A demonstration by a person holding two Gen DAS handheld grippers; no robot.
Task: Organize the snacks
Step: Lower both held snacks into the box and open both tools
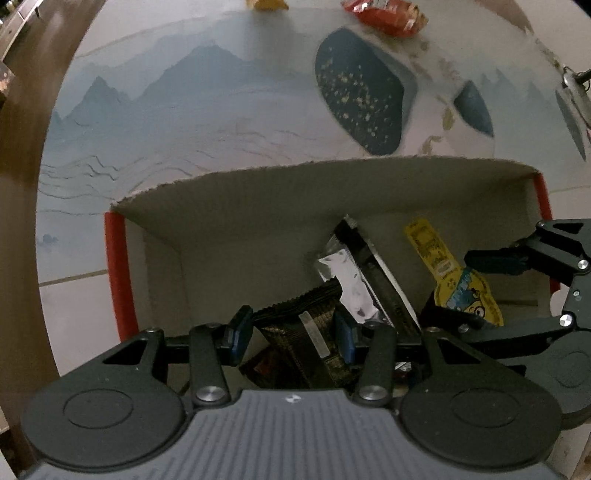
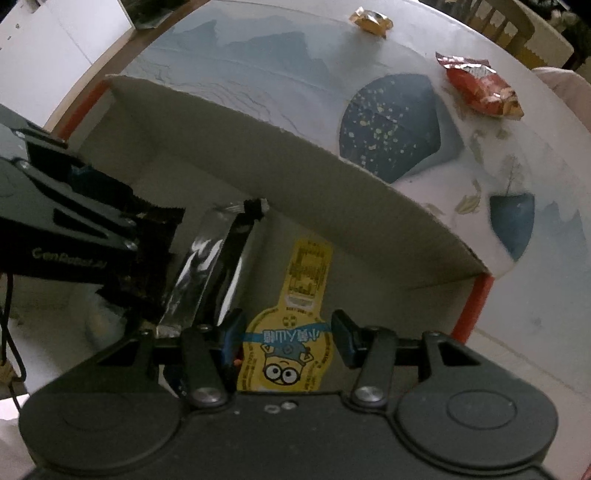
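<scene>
Left hand-held gripper (image 1: 291,334) pinches a dark brown crinkle-edged foil snack packet (image 1: 304,325) between its blue pads, and the right hand-held gripper (image 2: 288,339) pinches a yellow die-cut cartoon-printed snack packet (image 2: 291,343); both point down into the open red-sided cardboard box (image 1: 258,206), evidently to set the packets inside with the rest. The brown packet is creased, with a pale label strip; the yellow one is flat, bottle-shaped and printed with a goggled figure. A silver-and-black foil pouch (image 1: 354,273) leans between them in the box. Outside, on the blue-and-white mountain-print surface (image 1: 184,122), a red foil packet (image 2: 480,86) and a small gold-wrapped snack (image 2: 371,20) lie well apart from the box, not yet collected.
</scene>
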